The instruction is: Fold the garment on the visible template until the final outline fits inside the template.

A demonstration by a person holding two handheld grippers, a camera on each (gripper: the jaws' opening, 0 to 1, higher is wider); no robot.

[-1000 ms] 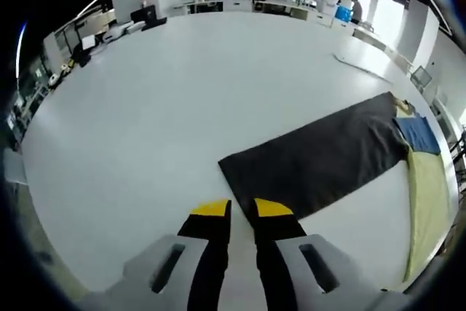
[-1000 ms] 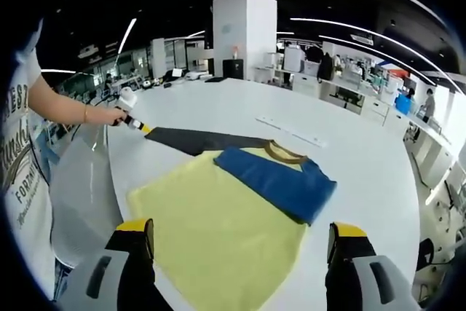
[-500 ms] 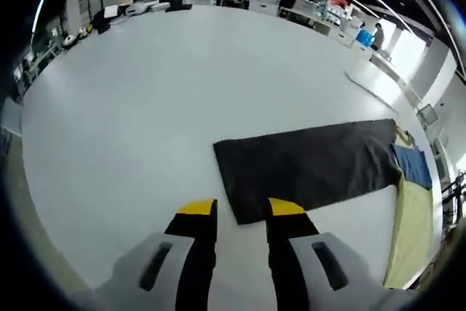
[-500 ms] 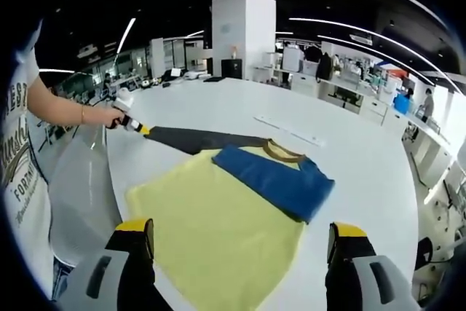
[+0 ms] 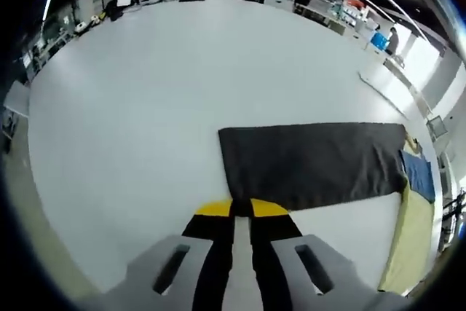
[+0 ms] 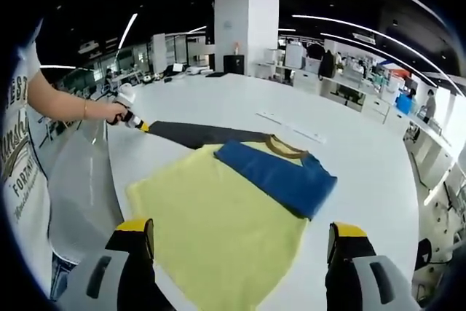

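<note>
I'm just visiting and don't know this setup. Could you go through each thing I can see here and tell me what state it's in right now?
Left gripper: jaws nearly together at the near edge of the dark template, apparently pinching it.
Right gripper: jaws wide apart, holding nothing.
Dark template: lying flat on the table.
Yellow garment: spread flat, one blue sleeve folded across it.
White table: bearing both cloths.

In the left gripper view we see the yellow garment point(image 5: 408, 242) only as a strip, cut off at the edge, and its blue sleeve point(image 5: 421, 174) likewise. The dark template point(image 6: 196, 135) in the right gripper view runs under the garment's collar end, its far part hidden. Whether the left gripper point(image 5: 241, 208) pinches the template's edge we cannot tell.
</note>
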